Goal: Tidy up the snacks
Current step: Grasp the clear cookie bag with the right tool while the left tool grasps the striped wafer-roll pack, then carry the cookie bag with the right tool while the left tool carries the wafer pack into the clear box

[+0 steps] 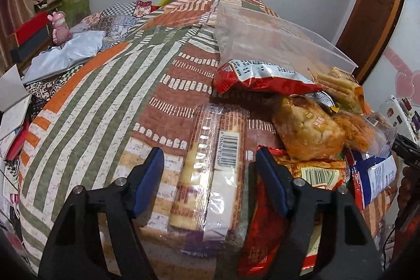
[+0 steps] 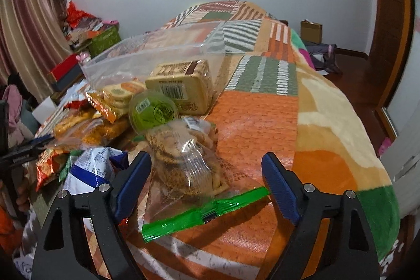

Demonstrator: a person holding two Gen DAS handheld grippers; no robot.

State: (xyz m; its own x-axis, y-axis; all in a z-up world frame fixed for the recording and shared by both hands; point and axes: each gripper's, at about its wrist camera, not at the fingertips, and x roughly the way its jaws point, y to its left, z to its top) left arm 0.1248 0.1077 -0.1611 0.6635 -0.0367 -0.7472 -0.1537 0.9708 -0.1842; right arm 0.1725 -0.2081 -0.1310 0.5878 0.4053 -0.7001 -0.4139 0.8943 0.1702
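Observation:
A pile of snack packets lies on a patchwork quilt. My left gripper [image 1: 210, 159] is open, its fingers either side of a long clear-wrapped biscuit sleeve [image 1: 214, 172]. Beyond it lie a red crisp bag [image 1: 262, 78], a fried-snack bag [image 1: 307, 127] and a large clear zip bag [image 1: 273, 41]. My right gripper [image 2: 207, 164] is open over a clear cookie bag with a green seal strip [image 2: 183, 164]. Behind that sit a green round tub [image 2: 155, 109], a tan biscuit box [image 2: 181, 85] and the clear zip bag [image 2: 147, 57].
A blue-white packet [image 2: 89, 172] and red foil packets [image 1: 265, 240] lie at the pile's near side. Boxes and clutter [image 1: 39, 25] stand left of the bed. A wooden door [image 1: 378, 12] is at the right. Bare quilt [image 2: 262, 117] stretches right of the pile.

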